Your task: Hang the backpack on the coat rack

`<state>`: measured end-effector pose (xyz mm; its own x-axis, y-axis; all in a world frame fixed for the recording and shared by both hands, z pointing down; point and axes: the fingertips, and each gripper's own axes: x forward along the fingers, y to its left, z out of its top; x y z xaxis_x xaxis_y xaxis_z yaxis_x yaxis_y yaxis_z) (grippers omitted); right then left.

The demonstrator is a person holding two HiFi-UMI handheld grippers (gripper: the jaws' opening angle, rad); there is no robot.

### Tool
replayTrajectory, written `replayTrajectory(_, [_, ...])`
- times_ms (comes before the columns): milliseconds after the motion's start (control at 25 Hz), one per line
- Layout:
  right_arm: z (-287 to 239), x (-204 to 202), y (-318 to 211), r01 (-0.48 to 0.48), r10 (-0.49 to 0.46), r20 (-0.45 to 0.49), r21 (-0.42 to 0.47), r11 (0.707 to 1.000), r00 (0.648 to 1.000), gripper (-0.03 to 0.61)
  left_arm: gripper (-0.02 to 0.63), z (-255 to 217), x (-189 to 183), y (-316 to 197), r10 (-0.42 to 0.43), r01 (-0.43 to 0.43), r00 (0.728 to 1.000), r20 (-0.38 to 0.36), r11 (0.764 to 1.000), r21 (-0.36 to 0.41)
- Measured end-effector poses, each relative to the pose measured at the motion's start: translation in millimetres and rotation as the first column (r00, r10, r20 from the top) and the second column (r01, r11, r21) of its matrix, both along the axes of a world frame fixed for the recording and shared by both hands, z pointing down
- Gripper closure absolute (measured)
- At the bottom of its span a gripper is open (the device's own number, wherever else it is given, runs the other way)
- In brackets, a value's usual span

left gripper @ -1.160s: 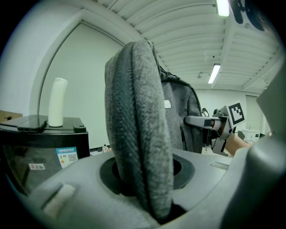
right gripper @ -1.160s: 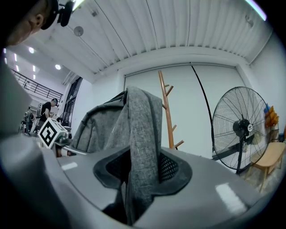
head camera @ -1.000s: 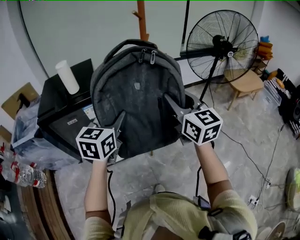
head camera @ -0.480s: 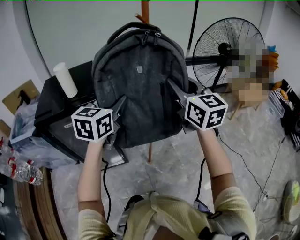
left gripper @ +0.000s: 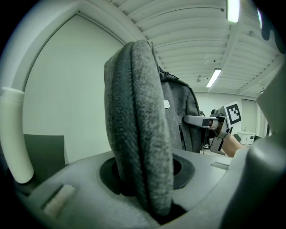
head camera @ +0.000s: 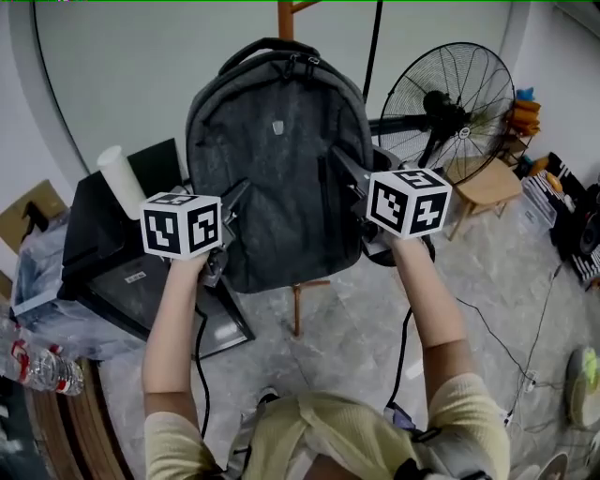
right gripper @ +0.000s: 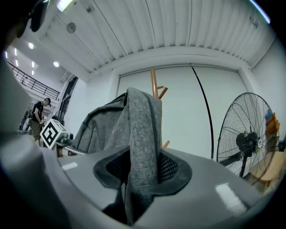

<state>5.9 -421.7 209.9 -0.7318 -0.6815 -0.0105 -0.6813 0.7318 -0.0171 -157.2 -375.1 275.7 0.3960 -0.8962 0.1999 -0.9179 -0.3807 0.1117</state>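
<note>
Backpack (head camera: 272,141) in left gripper (head camera: 234,202) and right gripper (head camera: 343,171)

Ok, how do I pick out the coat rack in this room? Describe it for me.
Start at the big black standing fan by the pale back wall and look left. The coat rack is the upright pole showing just above the grey backpack; it alone is orange-brown wood with short angled pegs.

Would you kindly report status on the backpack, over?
Left gripper, right gripper: both shut on backpack sides. Backpack held before coat rack, not hung. Fan stands right of rack.
</note>
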Motion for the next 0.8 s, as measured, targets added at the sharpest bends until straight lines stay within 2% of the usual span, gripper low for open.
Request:
replayTrajectory(280, [-6, -11, -24, -0.046, 0.046, -0.003, -0.022, 0.999, 0.999, 0.445, 0.502, -7, -13, -30, 0.045, -0.045, 0.999, -0.001, 0.999, -0.017])
replayTrajectory(600, [-8, -17, -50, -0.093, 0.092, -0.018, -0.061, 0.994, 0.996, 0.446, 0.503, -4, -15, -60, 0.122, -0.125, 0.991, -0.05, 0.99, -0.071])
replayTrajectory(800, [-7, -18, -59, -0.112, 0.11, -0.023, -0.088, 0.99, 0.994, 0.446, 0.502, -4, -15, -73, 0.143, -0.147, 0.988, -0.053, 0.985, -0.091])
